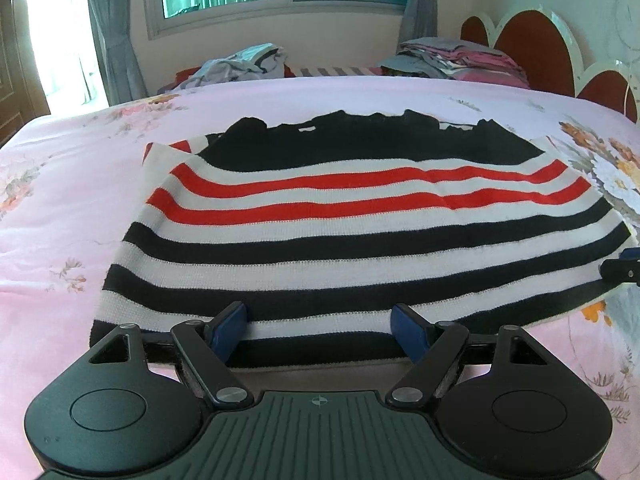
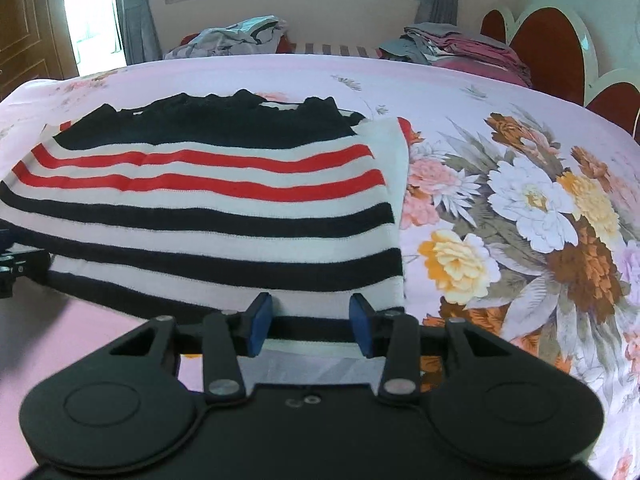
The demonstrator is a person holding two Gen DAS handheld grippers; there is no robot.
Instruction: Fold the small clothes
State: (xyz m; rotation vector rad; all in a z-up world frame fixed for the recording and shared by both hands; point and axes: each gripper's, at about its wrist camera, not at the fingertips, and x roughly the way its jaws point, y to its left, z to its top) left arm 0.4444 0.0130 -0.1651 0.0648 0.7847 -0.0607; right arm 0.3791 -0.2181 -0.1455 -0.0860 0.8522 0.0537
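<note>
A: Left wrist view?
B: One striped sweater (image 1: 360,216) lies flat on the bed (image 1: 60,200), stripes running crosswise, black end far from the left tongs (image 1: 322,330). They're spread, hem between the pads. The right tongs (image 1: 622,268) are cut off.

A: Right wrist view?
B: Right tongs (image 2: 311,326) spread over the hem corner. Two clothes piles (image 2: 240,36) beyond. Sweater's left edge is cropped.

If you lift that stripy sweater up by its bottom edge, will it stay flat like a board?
Probably not. The stripy sweater looks like soft knit that already ripples on the bed, so it should droop between the left gripper and right gripper. It likely won't slide much.
</note>
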